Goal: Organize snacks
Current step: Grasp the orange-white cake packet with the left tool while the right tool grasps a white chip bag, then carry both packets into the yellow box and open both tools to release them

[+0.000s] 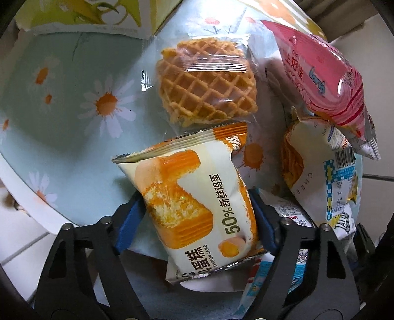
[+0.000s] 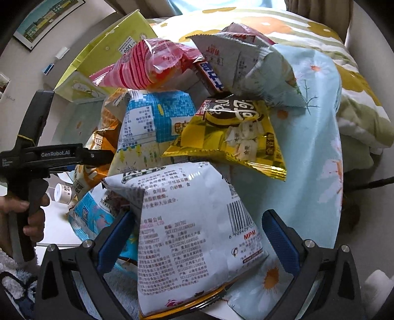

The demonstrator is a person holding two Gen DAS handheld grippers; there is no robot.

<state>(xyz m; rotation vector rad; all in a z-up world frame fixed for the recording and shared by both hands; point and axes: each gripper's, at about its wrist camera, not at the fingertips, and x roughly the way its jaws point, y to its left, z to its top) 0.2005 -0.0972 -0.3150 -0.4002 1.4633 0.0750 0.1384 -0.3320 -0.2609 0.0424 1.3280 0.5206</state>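
In the left wrist view my left gripper (image 1: 197, 211) is shut on an orange-and-cream chiffon cake packet (image 1: 194, 197), with both blue pads against its sides, above the daisy tablecloth (image 1: 61, 103). A clear-wrapped waffle (image 1: 206, 81) lies just beyond it. A pink bag (image 1: 325, 81) and a cream cheese snack packet (image 1: 317, 167) lie to the right. In the right wrist view my right gripper (image 2: 199, 238) is open, its fingers either side of a white snack bag (image 2: 187, 233) at the front of the pile. The left gripper's body (image 2: 56, 157) shows at left.
A yellow-green box (image 1: 81, 14) stands at the far edge of the round table; it also shows in the right wrist view (image 2: 110, 49). The pile holds a gold bag (image 2: 234, 135), a blue-and-white bag (image 2: 152, 120) and a grey bag (image 2: 246, 64). Floral bedding (image 2: 344, 73) lies behind.
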